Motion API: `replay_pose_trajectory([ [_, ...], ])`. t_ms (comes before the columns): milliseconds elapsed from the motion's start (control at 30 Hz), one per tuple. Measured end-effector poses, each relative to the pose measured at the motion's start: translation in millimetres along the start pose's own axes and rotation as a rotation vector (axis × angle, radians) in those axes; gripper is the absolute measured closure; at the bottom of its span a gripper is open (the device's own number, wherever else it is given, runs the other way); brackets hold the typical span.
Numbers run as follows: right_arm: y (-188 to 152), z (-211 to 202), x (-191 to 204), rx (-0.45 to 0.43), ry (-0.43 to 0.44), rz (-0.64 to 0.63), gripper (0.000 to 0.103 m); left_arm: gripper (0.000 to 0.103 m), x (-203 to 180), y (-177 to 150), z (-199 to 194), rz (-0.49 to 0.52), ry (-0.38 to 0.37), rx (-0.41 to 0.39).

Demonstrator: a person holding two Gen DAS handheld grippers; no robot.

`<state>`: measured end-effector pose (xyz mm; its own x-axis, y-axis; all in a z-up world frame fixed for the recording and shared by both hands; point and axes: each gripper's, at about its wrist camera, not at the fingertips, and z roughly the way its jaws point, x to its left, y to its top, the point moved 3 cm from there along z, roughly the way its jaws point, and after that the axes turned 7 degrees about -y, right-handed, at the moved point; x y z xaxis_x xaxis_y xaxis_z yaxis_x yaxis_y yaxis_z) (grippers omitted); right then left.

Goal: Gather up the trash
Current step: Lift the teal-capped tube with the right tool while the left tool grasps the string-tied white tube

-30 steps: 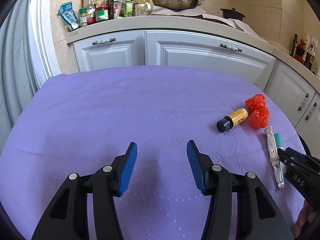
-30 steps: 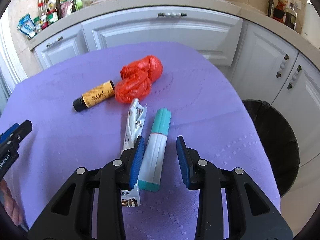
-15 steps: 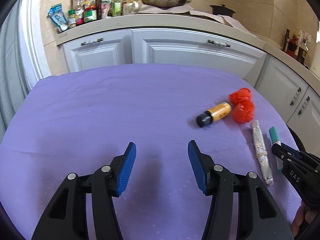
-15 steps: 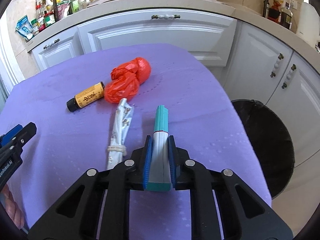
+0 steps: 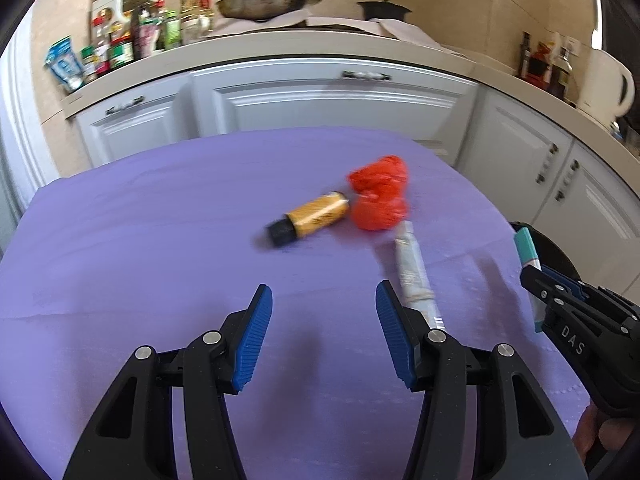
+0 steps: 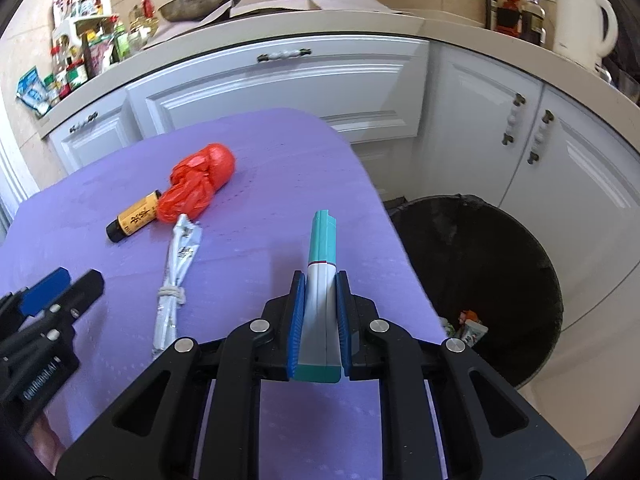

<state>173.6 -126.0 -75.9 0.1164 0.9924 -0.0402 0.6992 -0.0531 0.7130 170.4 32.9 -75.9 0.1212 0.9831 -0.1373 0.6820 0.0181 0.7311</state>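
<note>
My right gripper (image 6: 319, 280) is shut on a teal-and-white tube (image 6: 322, 256) and holds it above the right edge of the purple table (image 6: 260, 184); the tube also shows in the left wrist view (image 5: 527, 254). My left gripper (image 5: 324, 300) is open and empty over the table. A yellow bottle with a black cap (image 5: 312, 218), a crumpled red bag (image 5: 378, 198) and a rolled white wrapper (image 5: 414, 276) lie ahead of it. All three also show in the right wrist view: bottle (image 6: 134, 220), bag (image 6: 198, 184), wrapper (image 6: 176, 276).
A black-lined trash bin (image 6: 484, 272) stands on the floor right of the table, with some litter inside. White kitchen cabinets (image 5: 320, 100) and a counter with bottles, a pan and a kettle (image 6: 582, 36) run behind.
My right gripper has lifted the tube off the table and moved right, toward the bin. My left gripper has shifted right, closer to the bottle, bag and wrapper.
</note>
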Motion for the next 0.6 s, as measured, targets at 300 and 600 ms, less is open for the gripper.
replay_pose_trajectory([
  [300,-4.9,-1.8,-21.1,-0.007,0.021,0.040,0.088,0.050,-40.4,-5.3,21.1,0.053,-0.027,0.046],
  [600,-5.9,-0.1,-24.4,-0.006,0.036,0.046,0.088,0.064,-45.6,-7.1,45.0,0.051,-0.032,0.126],
])
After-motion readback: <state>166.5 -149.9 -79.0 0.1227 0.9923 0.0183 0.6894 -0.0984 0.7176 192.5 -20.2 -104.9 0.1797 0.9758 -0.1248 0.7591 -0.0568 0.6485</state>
